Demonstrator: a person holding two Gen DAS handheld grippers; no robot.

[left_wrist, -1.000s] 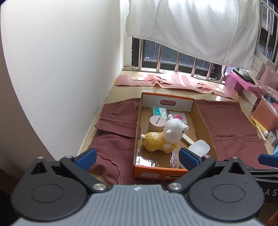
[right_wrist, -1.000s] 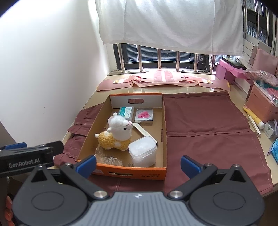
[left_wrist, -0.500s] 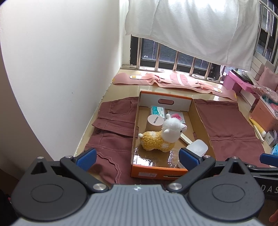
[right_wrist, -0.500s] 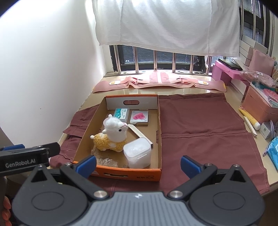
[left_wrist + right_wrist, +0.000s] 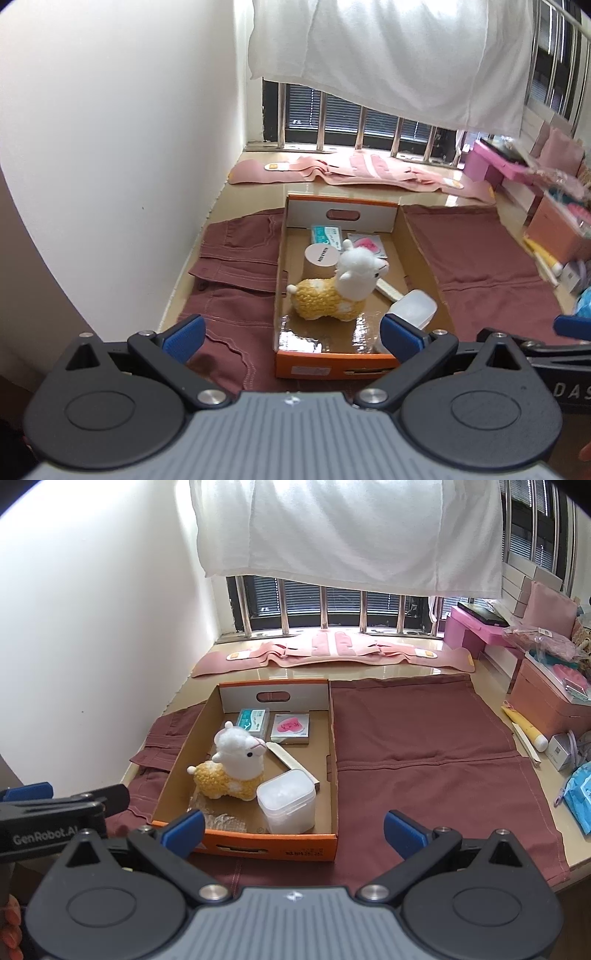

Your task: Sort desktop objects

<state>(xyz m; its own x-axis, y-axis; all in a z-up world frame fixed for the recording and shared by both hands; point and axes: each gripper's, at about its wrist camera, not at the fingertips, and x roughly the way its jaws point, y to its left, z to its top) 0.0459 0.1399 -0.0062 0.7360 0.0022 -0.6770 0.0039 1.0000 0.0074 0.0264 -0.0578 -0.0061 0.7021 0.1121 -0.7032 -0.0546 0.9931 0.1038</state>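
Note:
An orange cardboard box [image 5: 255, 843] [image 5: 332, 367] sits on a maroon cloth [image 5: 424, 746]. In it are a yellow and white alpaca plush [image 5: 236, 768] [image 5: 340, 291], a clear plastic tub [image 5: 286, 799] [image 5: 412, 308], a teal packet [image 5: 253, 720], a box with a pink heart [image 5: 290, 727], a cream stick [image 5: 291, 762] and a round beige tin [image 5: 321, 258]. My left gripper [image 5: 291, 334] is open and empty, held back from the box's near edge. My right gripper [image 5: 293, 829] is open and empty, also in front of the box.
A white wall [image 5: 110, 147] runs along the left. A pink fabric strip [image 5: 332, 651] lies below the barred window. Pink boxes [image 5: 546, 698], a yellow tube [image 5: 524, 727] and a blue packet [image 5: 580, 794] crowd the right edge of the desk.
Both grippers have drawn back and a little up from the box, so it looks smaller and farther. Nothing in the box has moved.

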